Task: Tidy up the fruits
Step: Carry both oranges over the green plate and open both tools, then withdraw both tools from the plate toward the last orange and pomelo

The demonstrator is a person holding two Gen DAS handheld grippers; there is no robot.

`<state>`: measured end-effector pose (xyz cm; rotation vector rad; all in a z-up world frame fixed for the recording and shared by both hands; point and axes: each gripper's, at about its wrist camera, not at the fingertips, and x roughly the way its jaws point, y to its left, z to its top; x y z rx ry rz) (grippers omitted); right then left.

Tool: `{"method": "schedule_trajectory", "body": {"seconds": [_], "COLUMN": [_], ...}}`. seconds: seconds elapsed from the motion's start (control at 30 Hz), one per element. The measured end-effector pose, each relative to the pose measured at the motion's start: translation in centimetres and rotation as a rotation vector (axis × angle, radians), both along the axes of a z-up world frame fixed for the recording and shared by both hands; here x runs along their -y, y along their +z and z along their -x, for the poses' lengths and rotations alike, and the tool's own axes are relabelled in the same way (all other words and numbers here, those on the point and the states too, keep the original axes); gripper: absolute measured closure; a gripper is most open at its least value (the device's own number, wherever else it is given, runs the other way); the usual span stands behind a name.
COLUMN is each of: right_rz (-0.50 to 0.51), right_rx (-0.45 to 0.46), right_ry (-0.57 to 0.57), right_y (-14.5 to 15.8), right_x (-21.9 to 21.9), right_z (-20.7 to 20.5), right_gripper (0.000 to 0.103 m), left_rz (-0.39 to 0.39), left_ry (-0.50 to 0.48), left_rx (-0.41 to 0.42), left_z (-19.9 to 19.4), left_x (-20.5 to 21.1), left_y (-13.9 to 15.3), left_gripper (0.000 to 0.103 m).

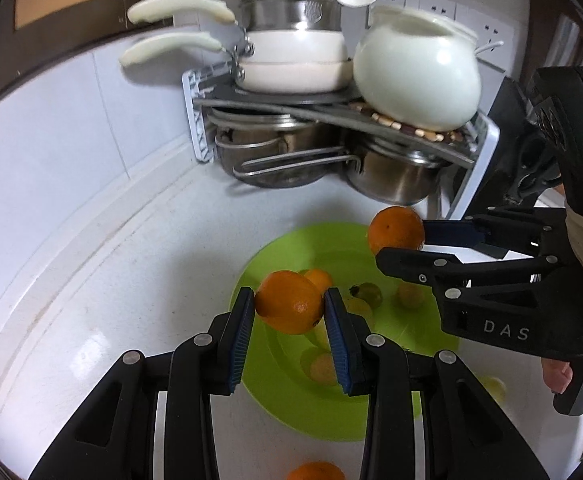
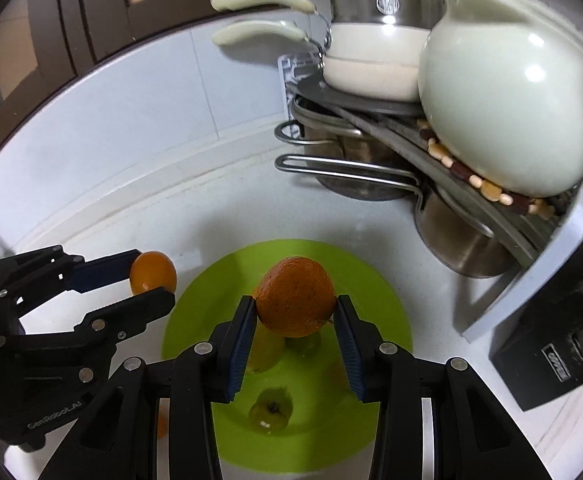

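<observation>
A green plate (image 1: 287, 404) (image 2: 383, 288) lies on the white counter and holds several small yellow-green fruits (image 1: 367, 294) (image 2: 271, 410) and a small orange fruit (image 1: 318, 278). My left gripper (image 1: 289, 308) is shut on an orange (image 1: 289, 302) and holds it above the plate's left part; it also shows in the right wrist view (image 2: 153, 276), holding that orange (image 2: 152, 271) left of the plate. My right gripper (image 2: 296, 308) is shut on another orange (image 2: 296, 296) above the plate; it appears in the left wrist view (image 1: 399, 240) with its orange (image 1: 395, 230) over the plate's far rim.
A corner rack (image 1: 331, 108) with stacked pans, steel pots (image 1: 395, 176) and a white ceramic pot (image 1: 415, 76) (image 2: 503, 112) stands behind the plate. Another orange (image 1: 315, 472) lies on the counter near me. A black box (image 2: 551, 344) sits at the right. White tiled wall at left.
</observation>
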<state>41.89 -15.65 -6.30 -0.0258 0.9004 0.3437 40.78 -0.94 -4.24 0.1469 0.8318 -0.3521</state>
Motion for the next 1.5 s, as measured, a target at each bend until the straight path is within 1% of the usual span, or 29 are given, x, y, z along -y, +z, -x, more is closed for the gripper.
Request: {"method": "schedule_trajectory", "body": {"seconds": [0.27,0.53,0.8,0.87,0.9,1.2,1.3,1.5], "right_rz": [0.003,0.005,-0.005,-0.002,-0.003,0.011,0.009,0.004], "right_rx": [-0.055,-0.083,-0.075,-0.071,-0.071,-0.025,-0.009,0.040], "right_ry": [0.000,0.000,-0.001,-0.002,-0.004,0.001,0.001,-0.017], "right_y": [-2.4,-3.9,-3.9,-3.7,-3.6,-1.9,-1.0,1.2], "right_x": [0.0,-0.3,-0.2,-0.2,-0.1,-0.2,-0.2,0.0], "right_z": [-2.4,-3.9,-4.3,-4.1,-4.1,-2.2,-1.4,1.3], "right_gripper": [0.062,0.062,0.062,0.062,0.062,0.062,0.062,0.061], "left_rz": [-0.007,-0.007,0.013,0.016,0.014,0.030,0.046,0.059], "left_ry": [-0.007,-0.018,-0.026,-0.022,-0.019,0.006,0.018,0.032], "left_rx": [-0.044,-0.089,-0.129,-0.127,-0.127,-0.105,-0.086,-0.031], "left_z": [-1.9,-3.1,-3.8,-3.8,-3.8,-2.5,-1.7,0.7], "left_x": [0.1,0.0,0.2,0.1,0.1,-0.4,-0.6,-0.8], "left_y": [-1.9,-3.2,-4.0,-3.9,-3.9,-2.6,-1.5,1.2], "left_gripper": [0.068,0.068,0.067,0.066,0.063,0.059,0.058,0.050]}}
